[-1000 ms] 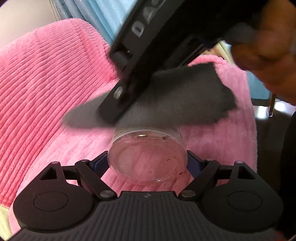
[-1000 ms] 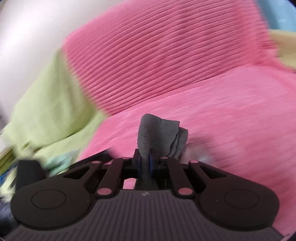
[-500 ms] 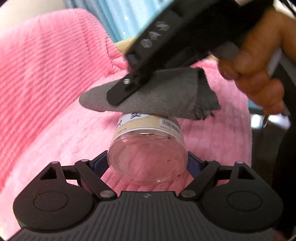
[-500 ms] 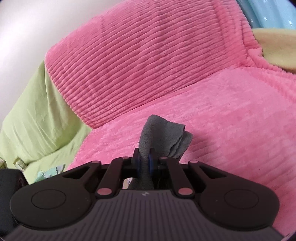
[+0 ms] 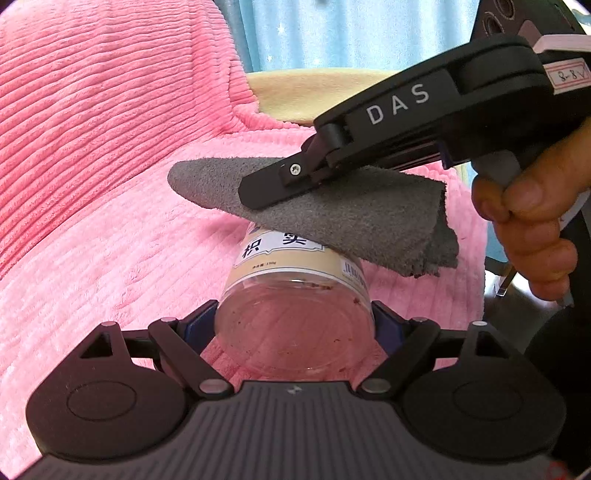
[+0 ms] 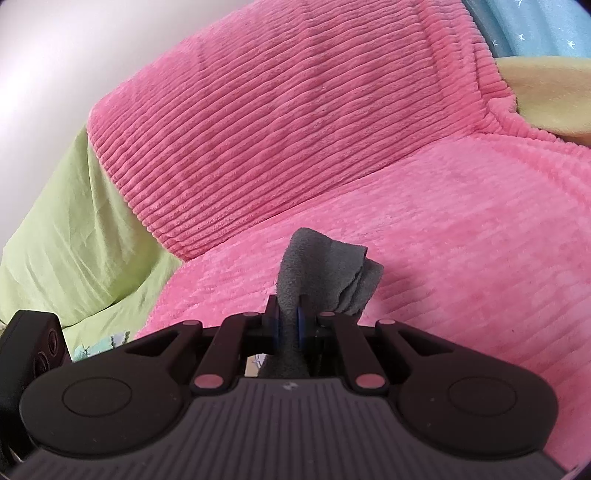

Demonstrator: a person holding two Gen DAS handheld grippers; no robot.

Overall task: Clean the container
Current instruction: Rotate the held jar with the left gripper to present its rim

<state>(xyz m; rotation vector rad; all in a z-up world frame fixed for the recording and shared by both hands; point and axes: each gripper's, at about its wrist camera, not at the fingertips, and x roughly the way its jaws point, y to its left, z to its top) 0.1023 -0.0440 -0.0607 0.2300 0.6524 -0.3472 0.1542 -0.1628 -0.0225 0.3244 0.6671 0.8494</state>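
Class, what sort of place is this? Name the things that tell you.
Probably a home bedroom or living room: a pink ribbed plush blanket, a green sheet beside it, and a blue star-print curtain behind.

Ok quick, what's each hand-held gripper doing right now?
Left hand-held gripper: closed on the clear jar.
Right hand-held gripper: closed on the grey cloth.

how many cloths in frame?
1. The grey cloth is pinched in the right gripper, resting on the jar that the left gripper holds. None other visible.
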